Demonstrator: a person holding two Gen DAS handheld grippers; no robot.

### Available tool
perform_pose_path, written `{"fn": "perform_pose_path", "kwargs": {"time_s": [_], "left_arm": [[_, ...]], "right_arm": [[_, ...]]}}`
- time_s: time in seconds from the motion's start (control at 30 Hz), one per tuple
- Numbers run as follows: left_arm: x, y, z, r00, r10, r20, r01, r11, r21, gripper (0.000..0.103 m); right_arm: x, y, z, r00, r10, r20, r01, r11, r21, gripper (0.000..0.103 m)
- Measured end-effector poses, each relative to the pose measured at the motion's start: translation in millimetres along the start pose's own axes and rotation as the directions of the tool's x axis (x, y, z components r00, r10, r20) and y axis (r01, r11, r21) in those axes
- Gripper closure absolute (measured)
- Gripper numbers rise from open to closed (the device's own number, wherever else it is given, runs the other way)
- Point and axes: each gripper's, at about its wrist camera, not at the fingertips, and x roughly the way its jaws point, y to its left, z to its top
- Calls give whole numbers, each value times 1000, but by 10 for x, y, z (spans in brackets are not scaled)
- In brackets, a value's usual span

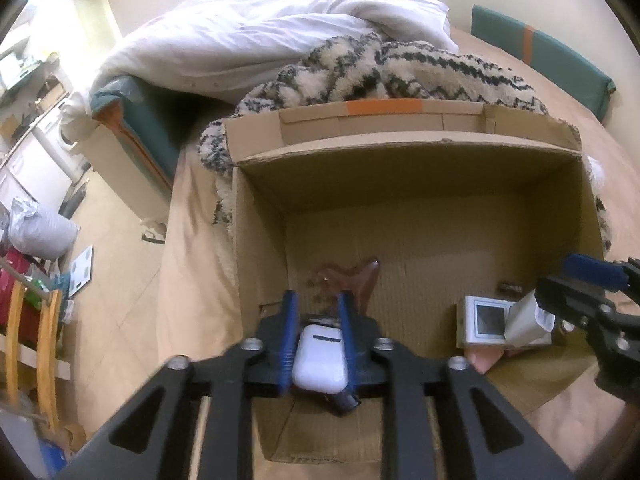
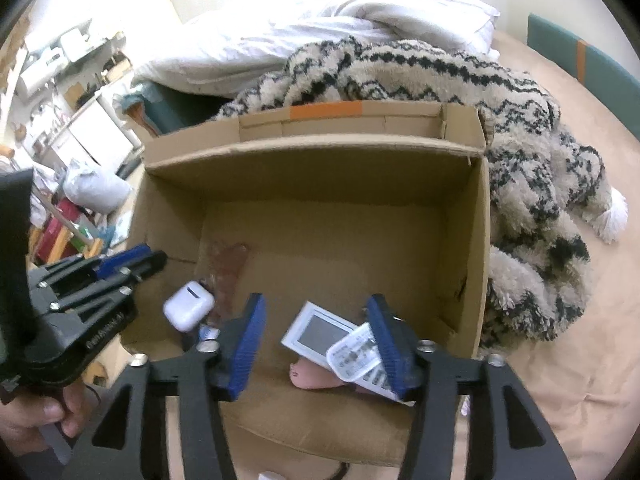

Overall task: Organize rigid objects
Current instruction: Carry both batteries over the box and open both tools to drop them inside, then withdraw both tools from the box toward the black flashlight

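An open cardboard box stands on a bed. My left gripper hangs over the box's near left corner. A white earbud case shows between its blue fingers, and from the right wrist view it sits below the tips, free of the pads. My right gripper stands open over the near right part. A white remote leans on its right finger, resting on a white device with a grey screen. A pink object lies underneath.
A brownish translucent piece lies on the box floor. A patterned fleece blanket and a white duvet crowd the box's far and right sides. Left of the bed is cluttered floor. A hand grips the left gripper's handle.
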Motion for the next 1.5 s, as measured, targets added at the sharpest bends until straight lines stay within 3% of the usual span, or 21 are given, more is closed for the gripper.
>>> {"fn": "perform_pose_path", "kwargs": {"time_s": [0.07, 0.1, 0.13, 0.33, 0.47, 0.6, 0.73, 0.9, 1.0, 1.27, 1.4, 1.5], "left_arm": [[-20, 12, 4, 1000, 1, 7, -1, 1000, -9, 61], [-35, 16, 8, 1000, 2, 14, -2, 1000, -11, 50], [-56, 20, 11, 1000, 0, 25, 0, 1000, -13, 46], [-131, 2, 33, 999, -15, 41, 16, 1000, -14, 45], [-262, 29, 8, 998, -14, 67, 14, 1000, -6, 45], [-386, 123, -44, 998, -28, 48, 30, 999, -35, 45], [-572, 236, -125, 999, 16, 48, -14, 998, -61, 45], [-863, 397, -310, 998, 15, 68, -9, 997, -82, 44], [-947, 478, -454, 998, 9, 63, -3, 994, -106, 44], [-879, 602, -788, 1000, -1, 11, 3, 987, -162, 44], [-873, 622, -778, 1000, -8, 8, 10, 984, -179, 44], [-848, 624, -773, 999, -44, -16, 40, 978, -206, 44]], "right_arm": [[-33, -5, 19, 1000, 4, 18, -4, 1000, 7, 31], [-45, -7, 24, 1000, 8, 23, -9, 1000, 9, 30], [-51, -7, 33, 1000, 11, 25, -11, 1000, 9, 30], [-100, 6, 49, 999, 10, 41, -10, 1000, 18, 30], [-186, 8, 30, 998, 26, 51, -27, 999, 28, 19], [-331, -10, -10, 996, 41, 79, -45, 998, 55, 2], [-530, -1, -99, 992, 23, 128, -30, 998, 49, 0], [-795, -79, -276, 981, 16, 191, -32, 996, 78, 0], [-830, -188, -425, 984, 38, 172, -63, 988, 143, 0], [-833, -365, -828, 993, -4, 116, -26, 966, 257, 0], [-632, -489, -1000, 999, 35, 10, -36, 932, 360, 0], [-420, -577, -1155, 997, 10, -72, 24, 892, 451, 0]]}}
